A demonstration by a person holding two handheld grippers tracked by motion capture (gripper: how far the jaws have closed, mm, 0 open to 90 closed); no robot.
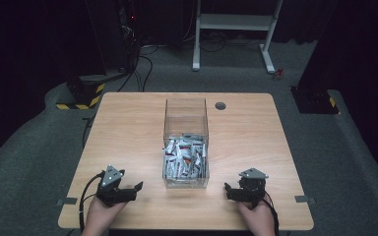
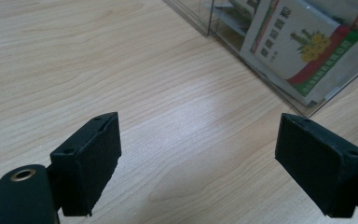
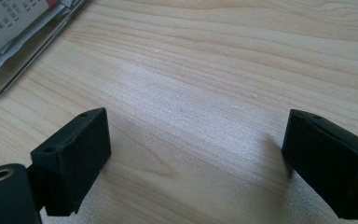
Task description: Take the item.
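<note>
So the thing everything hangs on here is the clear box (image 1: 186,142) sitting mid-worktop (image 1: 128,128), with a heap of little sachets (image 1: 184,160) piled in its near half. The far half of the box looks bare. The box is long front-to-back, running away from the person, so its long walls face the two hands.

Both hands are parked at the near edge of the worktop, one on each side of the box's near end. The left hand-held gripper (image 1: 139,186) sits off the box's left near corner, jaws wide apart with nothing between them, pointing across toward that corner. In the left gripper view you can see the box corner (image 2: 303,109) up and to the right of the jaws, with a printed sachet (image 2: 303,46) pressed against the clear wall.

The right hand-held gripper (image 1: 226,187) mirrors it off the box's right near corner, also spread wide and empty. Its own view catches just the box's edge (image 3: 9,81) at upper left, bare wood under the jaws.

Distance-wise I'd call it pretty much a tie, both near the box but not touching it, maybe the left one slightly closer. Either way, the sachets are inside the walls, so my guess is whichever hand goes will have to come up and over the rim rather than straight in from the side.
</note>
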